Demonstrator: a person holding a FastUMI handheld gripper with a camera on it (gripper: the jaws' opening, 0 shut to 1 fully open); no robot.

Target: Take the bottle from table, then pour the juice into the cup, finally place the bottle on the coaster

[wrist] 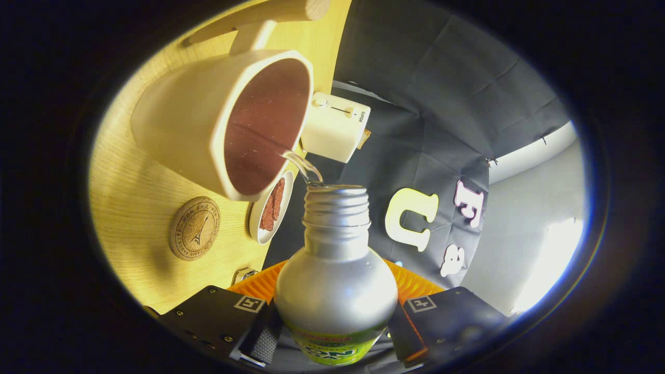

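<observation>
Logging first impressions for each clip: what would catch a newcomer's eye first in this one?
The silver bottle stands out first, clamped between the gripper fingers and tipped, a thin stream of liquid running from its open threaded mouth into the cream cup just ahead. Beside the cup on the wooden table lie a round cork coaster and a small white dish holding something reddish-brown.
</observation>
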